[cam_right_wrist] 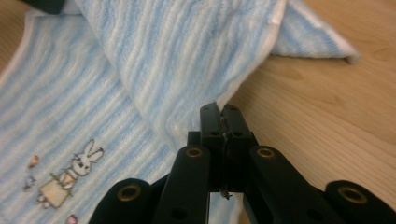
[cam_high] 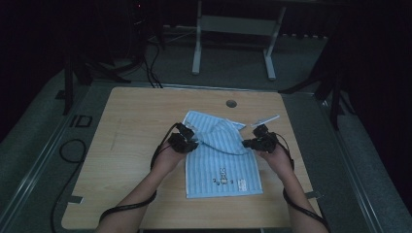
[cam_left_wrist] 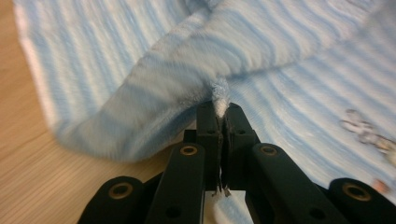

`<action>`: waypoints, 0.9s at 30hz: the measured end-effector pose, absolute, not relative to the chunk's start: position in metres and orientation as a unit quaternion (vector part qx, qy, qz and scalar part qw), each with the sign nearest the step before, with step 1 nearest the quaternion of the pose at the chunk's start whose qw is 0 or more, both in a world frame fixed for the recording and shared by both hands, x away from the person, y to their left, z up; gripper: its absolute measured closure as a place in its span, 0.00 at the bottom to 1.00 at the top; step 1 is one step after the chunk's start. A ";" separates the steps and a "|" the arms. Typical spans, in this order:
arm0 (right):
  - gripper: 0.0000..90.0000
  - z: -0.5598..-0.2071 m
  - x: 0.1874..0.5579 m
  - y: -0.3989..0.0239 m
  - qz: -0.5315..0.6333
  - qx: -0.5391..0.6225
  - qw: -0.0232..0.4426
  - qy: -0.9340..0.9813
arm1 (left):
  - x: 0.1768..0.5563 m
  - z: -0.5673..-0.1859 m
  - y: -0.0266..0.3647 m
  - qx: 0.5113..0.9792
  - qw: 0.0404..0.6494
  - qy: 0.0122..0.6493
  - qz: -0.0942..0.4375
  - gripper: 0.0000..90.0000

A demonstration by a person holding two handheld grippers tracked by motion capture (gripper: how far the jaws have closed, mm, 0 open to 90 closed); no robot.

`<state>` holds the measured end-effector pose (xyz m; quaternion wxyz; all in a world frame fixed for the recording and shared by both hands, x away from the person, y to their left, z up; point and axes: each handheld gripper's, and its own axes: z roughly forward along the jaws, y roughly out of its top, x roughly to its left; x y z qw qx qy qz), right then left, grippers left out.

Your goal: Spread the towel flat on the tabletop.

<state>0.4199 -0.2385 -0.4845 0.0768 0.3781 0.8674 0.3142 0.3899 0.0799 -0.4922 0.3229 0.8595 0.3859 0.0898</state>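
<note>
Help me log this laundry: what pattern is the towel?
Light blue and white stripes on the towel; clearest in the right gripper view.

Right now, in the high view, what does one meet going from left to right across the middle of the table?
Bare table → left hand-held gripper → blue striped towel → right hand-held gripper → bare table edge.

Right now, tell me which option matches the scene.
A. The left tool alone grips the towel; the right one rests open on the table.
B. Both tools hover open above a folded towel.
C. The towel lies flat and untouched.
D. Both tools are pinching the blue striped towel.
D: the left tool and the right tool each have their jaws closed on an edge of the blue striped towel, whose far part is lifted and folded toward the near part.
</note>
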 end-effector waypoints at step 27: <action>0.92 -0.528 0.437 -0.240 0.261 0.436 0.062 0.859 | 0.406 -0.524 0.120 0.834 0.301 0.457 0.076 0.89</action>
